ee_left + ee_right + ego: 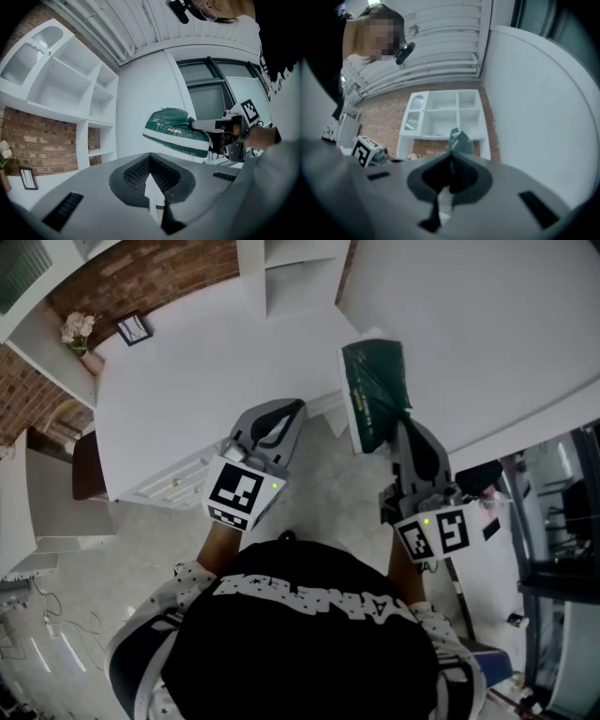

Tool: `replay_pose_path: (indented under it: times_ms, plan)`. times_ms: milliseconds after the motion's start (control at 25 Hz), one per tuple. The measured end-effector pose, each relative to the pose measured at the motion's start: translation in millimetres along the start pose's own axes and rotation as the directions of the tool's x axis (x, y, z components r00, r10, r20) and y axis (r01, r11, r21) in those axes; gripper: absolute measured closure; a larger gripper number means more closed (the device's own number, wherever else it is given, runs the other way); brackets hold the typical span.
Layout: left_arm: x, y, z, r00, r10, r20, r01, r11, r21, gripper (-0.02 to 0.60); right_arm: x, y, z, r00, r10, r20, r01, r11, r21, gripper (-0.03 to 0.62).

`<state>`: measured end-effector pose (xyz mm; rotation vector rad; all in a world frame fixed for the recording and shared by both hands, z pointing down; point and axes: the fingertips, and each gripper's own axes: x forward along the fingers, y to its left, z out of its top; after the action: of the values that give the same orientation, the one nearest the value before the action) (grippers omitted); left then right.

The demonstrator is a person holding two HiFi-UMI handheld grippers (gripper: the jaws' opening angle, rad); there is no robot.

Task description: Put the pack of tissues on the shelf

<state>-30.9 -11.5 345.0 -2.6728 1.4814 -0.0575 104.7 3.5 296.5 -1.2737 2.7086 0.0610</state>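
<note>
Since the R tool (394,421) is pinching the green pack of tissues (373,390) by its near end, in the air right of the white counter (178,399), carry it level w/ firm grip to the far shelf (70,86). Hold the L tool (292,411), pressed together & empty, clear.

Most of the tissue pack (458,140) hides behind the jaws in the right gripper view, print too blurry to read.

Open shelf compartments (61,89); flowers (77,329) and frame (134,329) well aside.
</note>
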Motion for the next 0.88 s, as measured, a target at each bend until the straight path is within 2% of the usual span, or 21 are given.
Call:
replay_pose_path:
  times_ms: [200, 440, 880]
  plan:
    - [0.6, 17.3, -5.3, 0.999, 0.042, -0.013, -0.042, 0.999, -0.001, 0.552, 19.2, -5.5, -4.9, 1.0, 0.022, -0.006, -0.022, 1.0, 0.011, 0.563]
    - [12.7, 44.5, -11.1, 0.992, 0.124, -0.025, -0.124, 0.992, 0.0, 0.552, 54.9, -21.6, -6.5, 0.996, 0.087, 0.006, -0.087, 0.996, 0.013, 0.563]
    - [56.9, 101.3, -13.8, 0.957, 0.286, -0.051, -0.284, 0.958, 0.044, 0.552, 146.1, -57.2, -16.2, 0.965, 0.261, 0.022, -0.262, 0.965, 0.032, 0.565]
